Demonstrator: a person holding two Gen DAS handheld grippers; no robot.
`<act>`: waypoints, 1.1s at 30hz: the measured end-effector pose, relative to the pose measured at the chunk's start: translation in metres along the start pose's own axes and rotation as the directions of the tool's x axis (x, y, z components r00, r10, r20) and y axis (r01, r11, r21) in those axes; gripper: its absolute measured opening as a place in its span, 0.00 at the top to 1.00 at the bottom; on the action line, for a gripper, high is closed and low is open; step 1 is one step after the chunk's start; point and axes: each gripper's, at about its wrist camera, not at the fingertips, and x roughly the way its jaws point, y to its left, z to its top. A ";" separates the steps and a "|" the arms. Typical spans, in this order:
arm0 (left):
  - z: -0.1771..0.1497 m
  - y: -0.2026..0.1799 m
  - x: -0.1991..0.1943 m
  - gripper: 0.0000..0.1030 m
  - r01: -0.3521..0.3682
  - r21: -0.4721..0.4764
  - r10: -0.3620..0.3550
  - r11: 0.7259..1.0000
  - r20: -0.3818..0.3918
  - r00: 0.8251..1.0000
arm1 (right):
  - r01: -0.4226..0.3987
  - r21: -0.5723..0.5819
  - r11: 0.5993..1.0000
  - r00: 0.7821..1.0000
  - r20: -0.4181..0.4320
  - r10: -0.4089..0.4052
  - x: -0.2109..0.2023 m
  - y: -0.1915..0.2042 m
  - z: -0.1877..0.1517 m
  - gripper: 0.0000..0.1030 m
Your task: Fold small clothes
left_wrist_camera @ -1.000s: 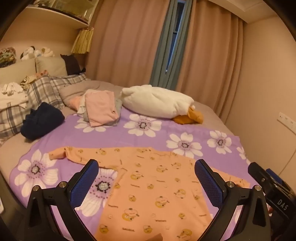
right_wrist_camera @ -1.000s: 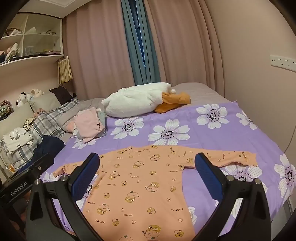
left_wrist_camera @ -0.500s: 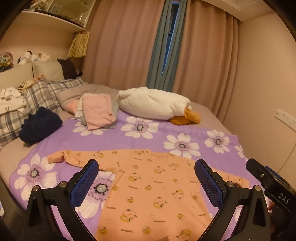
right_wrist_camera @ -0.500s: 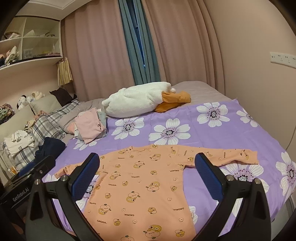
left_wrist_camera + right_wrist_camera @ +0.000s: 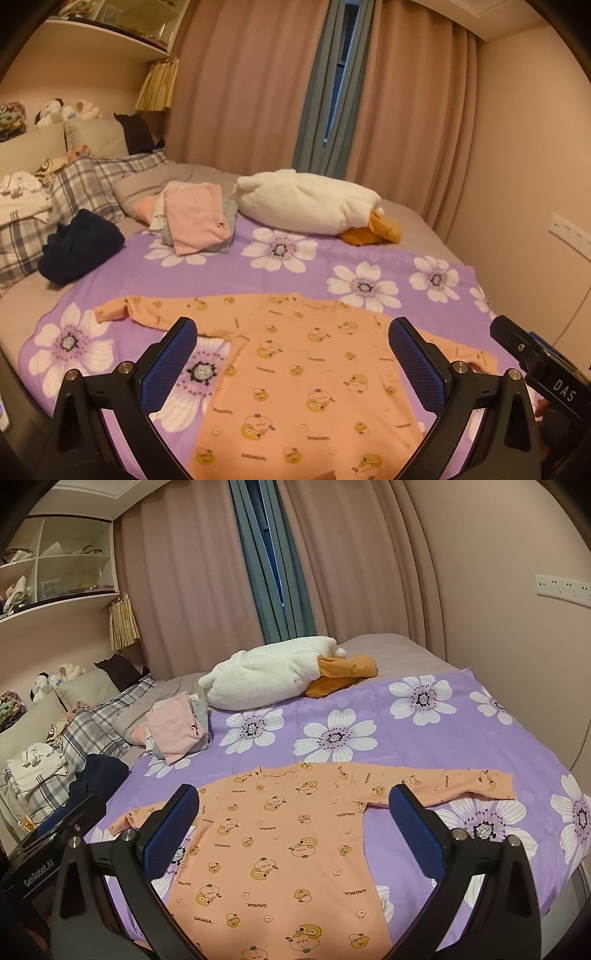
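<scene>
Reading "GAGAGA", the orange romper lies under both wide, empty tools.

Both tongs seemingly lifted slightly.

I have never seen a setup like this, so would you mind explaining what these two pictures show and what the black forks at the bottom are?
No robot here: a person holds a two-finger gripper in each hand, each with a fisheye camera looking along its fingers. One picture is from the left gripper, the other from the right gripper; the black forks with blue pads are their fingers. Both are open and hold nothing. They hover over a bed with a purple flowered blanket. On it an orange baby garment lies flat, sleeves spread, ready for folding. Further back are a folded pink pile, a dark blue garment and a white duck plush.
</scene>
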 end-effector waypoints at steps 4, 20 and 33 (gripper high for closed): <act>0.001 0.002 0.000 0.01 -0.003 -0.010 0.003 1.000 0.000 1.000 | -0.007 -0.001 1.000 1.000 -0.008 0.007 0.002 0.000 0.001 0.00; 0.001 0.003 0.000 0.01 -0.006 -0.008 0.006 1.000 -0.009 1.000 | -0.011 -0.003 1.000 1.000 -0.023 0.011 0.003 0.005 -0.002 0.00; -0.002 0.001 0.002 0.01 0.007 -0.003 -0.007 1.000 -0.021 1.000 | 0.011 -0.005 1.000 1.000 -0.021 -0.012 0.004 0.002 0.001 0.00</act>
